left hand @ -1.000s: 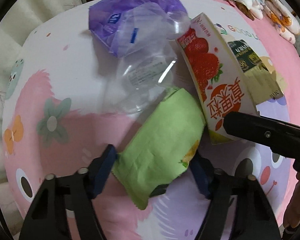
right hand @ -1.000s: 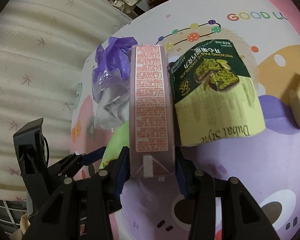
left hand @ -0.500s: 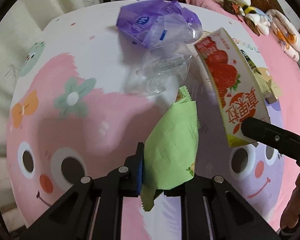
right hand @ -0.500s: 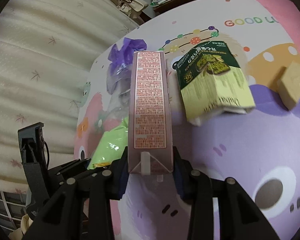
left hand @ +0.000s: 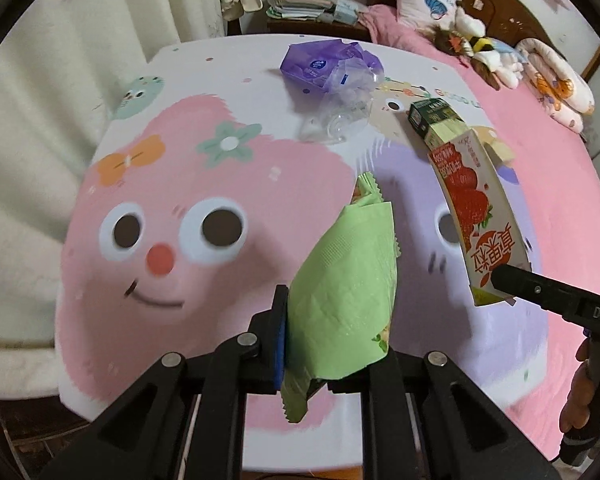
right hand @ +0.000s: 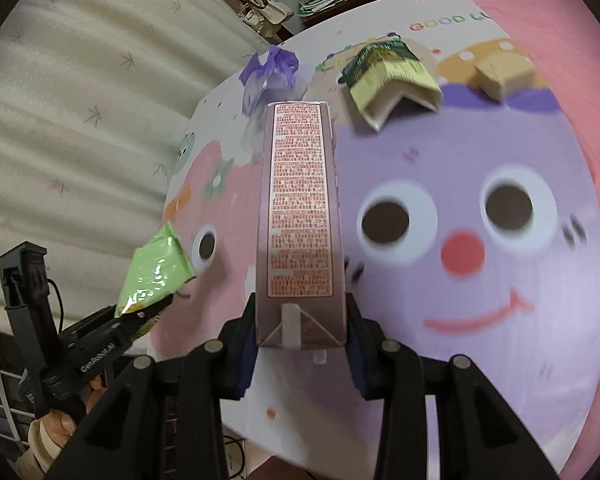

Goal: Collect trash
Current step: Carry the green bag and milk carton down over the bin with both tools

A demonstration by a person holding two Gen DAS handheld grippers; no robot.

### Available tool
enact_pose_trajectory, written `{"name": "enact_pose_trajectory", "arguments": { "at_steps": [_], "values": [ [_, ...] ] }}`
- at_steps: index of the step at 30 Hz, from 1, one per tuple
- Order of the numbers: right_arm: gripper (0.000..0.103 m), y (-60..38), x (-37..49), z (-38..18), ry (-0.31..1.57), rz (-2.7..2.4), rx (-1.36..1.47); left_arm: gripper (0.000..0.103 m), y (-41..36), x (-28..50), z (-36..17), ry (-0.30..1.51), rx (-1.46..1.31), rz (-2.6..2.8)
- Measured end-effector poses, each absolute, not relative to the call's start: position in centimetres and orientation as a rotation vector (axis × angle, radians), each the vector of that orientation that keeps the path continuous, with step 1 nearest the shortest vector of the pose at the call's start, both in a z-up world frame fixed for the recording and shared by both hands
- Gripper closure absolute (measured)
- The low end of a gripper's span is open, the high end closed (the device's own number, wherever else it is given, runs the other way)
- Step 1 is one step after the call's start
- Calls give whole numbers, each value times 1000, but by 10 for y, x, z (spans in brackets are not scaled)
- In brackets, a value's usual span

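Fingers of the left gripper [left hand: 332, 354] clamp a crinkled green snack wrapper [left hand: 346, 280] at lower centre. The right gripper [right hand: 300, 350] pinches a tall pink strawberry drink carton [right hand: 300, 216] at frame centre. Purple plastic wrapping [left hand: 320, 66], a crushed clear bottle [left hand: 340, 120] and a green-and-yellow cardboard box [right hand: 388, 76] lie higher up on the cartoon-printed bedspread [left hand: 180, 220].

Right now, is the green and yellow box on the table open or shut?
Open. The green and yellow box lies on its side on the table; its near end gapes, hollow inside.
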State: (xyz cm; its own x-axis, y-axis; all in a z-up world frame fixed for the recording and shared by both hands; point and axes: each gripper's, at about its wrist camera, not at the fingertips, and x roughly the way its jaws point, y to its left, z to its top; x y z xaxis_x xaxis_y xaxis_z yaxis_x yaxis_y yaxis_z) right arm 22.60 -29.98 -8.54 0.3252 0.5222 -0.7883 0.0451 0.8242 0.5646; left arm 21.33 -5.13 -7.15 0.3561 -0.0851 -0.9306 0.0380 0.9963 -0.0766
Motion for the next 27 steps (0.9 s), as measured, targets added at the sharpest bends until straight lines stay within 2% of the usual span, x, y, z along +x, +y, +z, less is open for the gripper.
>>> {"name": "enact_pose_trajectory", "arguments": {
  "at_steps": [7, 14, 19, 27],
  "values": [
    [65, -262, 139, -72, 1168, 266, 573, 91, -15, 120, -56, 1151, 8, -151],
    [65, -214, 44, -75, 1167, 221, 557, 91, 19, 34, -62, 1142, 59, -220],
    [65, -185, -11, -85, 1214, 192, 533, 91, 31, -18, -79, 1182, 81, -267],
    [65, -172, -59, -110, 1346, 123, 462, 91, 25, -59, -109, 1256, 73, -321]
  ]
}}
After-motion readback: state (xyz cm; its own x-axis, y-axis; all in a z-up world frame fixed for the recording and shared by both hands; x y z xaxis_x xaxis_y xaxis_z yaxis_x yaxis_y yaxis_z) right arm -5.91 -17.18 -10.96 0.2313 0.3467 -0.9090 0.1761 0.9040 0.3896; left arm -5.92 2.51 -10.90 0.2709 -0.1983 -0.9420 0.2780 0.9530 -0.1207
